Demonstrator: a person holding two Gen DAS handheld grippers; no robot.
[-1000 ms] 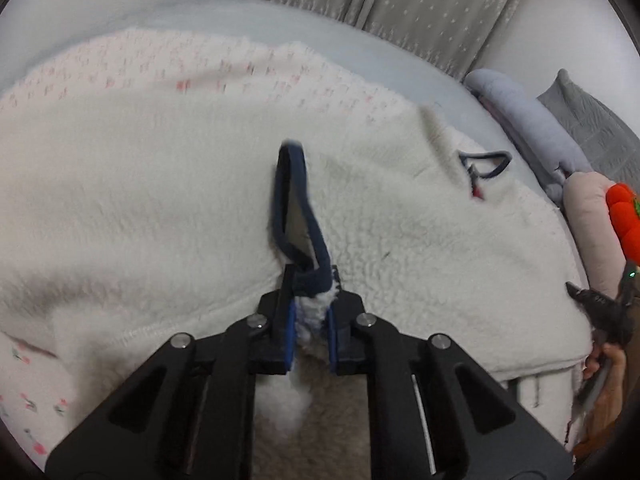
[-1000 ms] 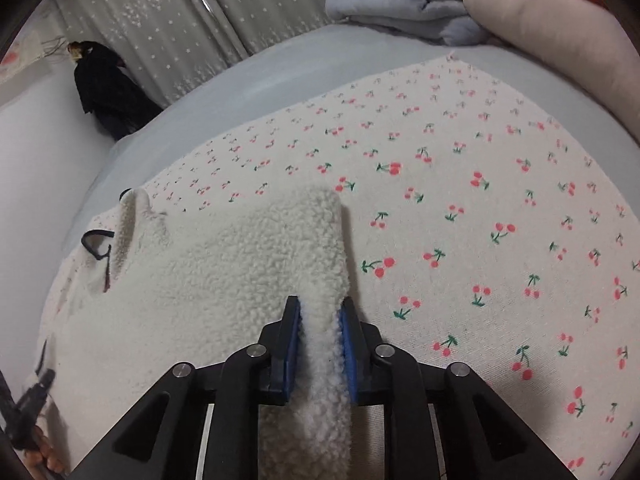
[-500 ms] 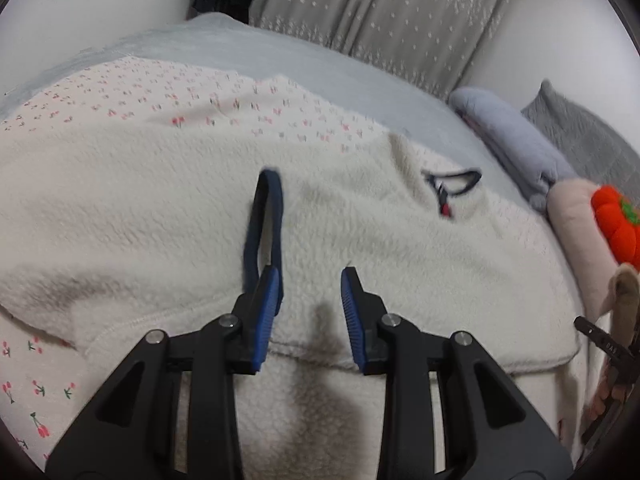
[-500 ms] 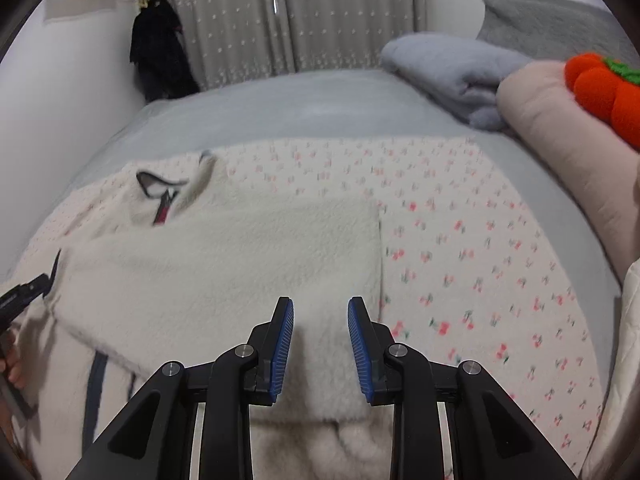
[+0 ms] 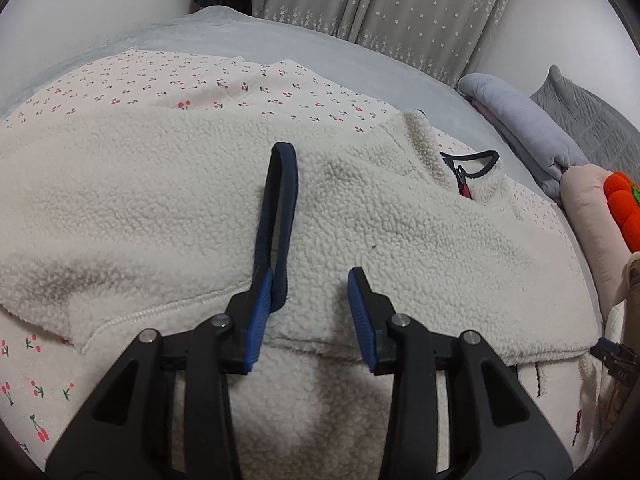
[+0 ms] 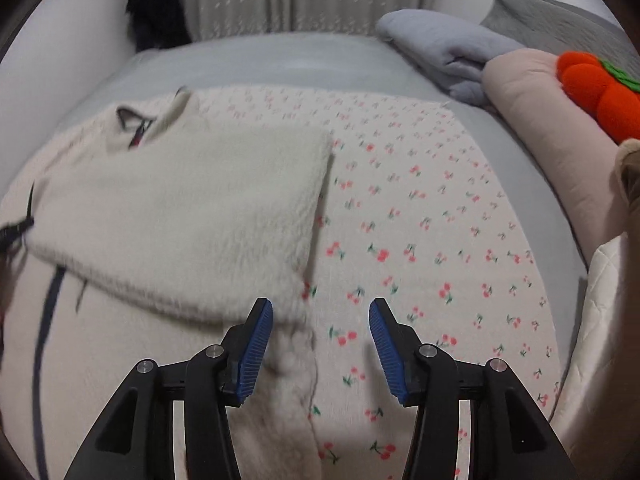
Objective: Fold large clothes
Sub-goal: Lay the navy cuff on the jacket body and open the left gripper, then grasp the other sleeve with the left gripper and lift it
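A cream fleece pullover [image 5: 168,208] lies on a cherry-print sheet [image 5: 192,88], its lower part folded up over the body. A navy cuff [image 5: 280,208] lies on top of the fold and its collar with a zip [image 5: 464,172] points to the right. My left gripper [image 5: 310,284] is open just above the folded edge, its left finger beside the cuff. In the right wrist view the pullover [image 6: 192,216] fills the left half. My right gripper [image 6: 320,316] is open and empty above the fold's right corner and the cherry-print sheet [image 6: 420,220].
A folded grey blanket [image 6: 440,48], a pink pillow [image 6: 532,92] and an orange plush [image 6: 600,92] lie along the bed's right side. A grey pillow [image 5: 584,120] is behind them. A dark garment [image 6: 156,4] hangs by the curtains.
Both grippers were shut on the fleece edge a second ago. They have let go, opened wide and drawn back. The folded part now lies flat on the pullover.
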